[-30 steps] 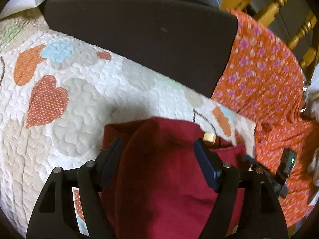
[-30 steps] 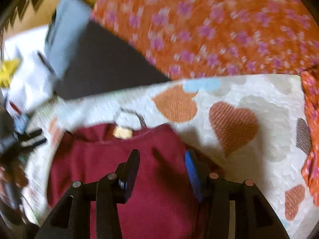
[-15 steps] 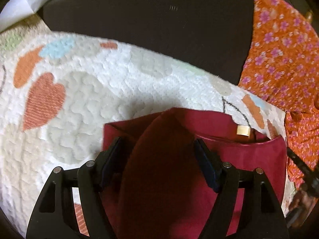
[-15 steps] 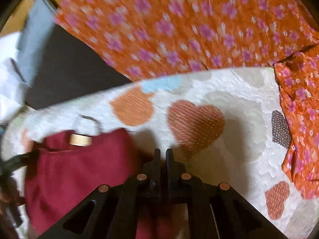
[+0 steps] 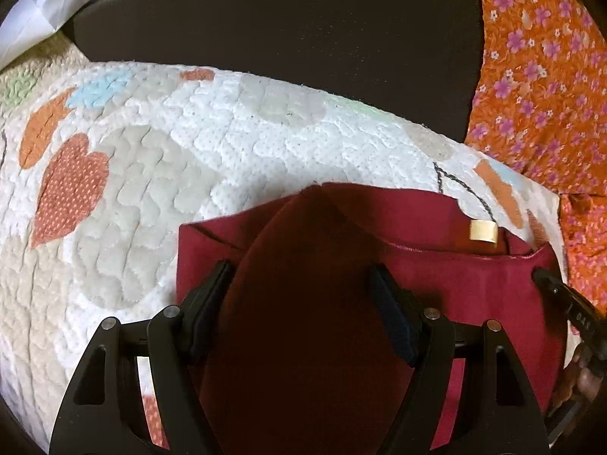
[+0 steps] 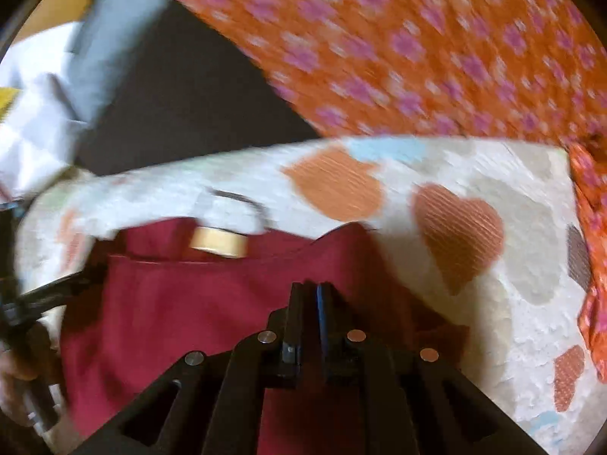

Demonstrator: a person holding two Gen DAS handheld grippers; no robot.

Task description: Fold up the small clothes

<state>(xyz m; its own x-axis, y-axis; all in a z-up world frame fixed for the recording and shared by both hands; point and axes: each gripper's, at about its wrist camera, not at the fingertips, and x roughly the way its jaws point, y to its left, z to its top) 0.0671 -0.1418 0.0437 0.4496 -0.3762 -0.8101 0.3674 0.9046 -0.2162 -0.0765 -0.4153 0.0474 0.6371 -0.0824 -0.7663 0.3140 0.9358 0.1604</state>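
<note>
A dark red garment (image 5: 436,280) with a tan neck label (image 5: 483,231) lies on a white quilt with heart patches (image 5: 189,144). My left gripper (image 5: 299,284) stands wide open with a raised fold of the red cloth between its fingers. In the right wrist view the same garment (image 6: 182,303) and label (image 6: 218,245) show, blurred. My right gripper (image 6: 311,288) is shut, with its jaws together over the red cloth; whether cloth is pinched between them is hidden. Part of the right gripper also shows at the left wrist view's right edge (image 5: 569,307).
A dark brown cushion (image 5: 303,38) lies beyond the quilt. Orange flowered fabric (image 5: 538,87) covers the right side, and also shows in the right wrist view (image 6: 417,49). White paper (image 5: 41,11) sits at the far left. The quilt's edge (image 6: 561,159) meets the orange fabric.
My right gripper went from open to shut and moved back toward the left over the red garment. My left gripper stayed open over the fold and shifted slightly.
</note>
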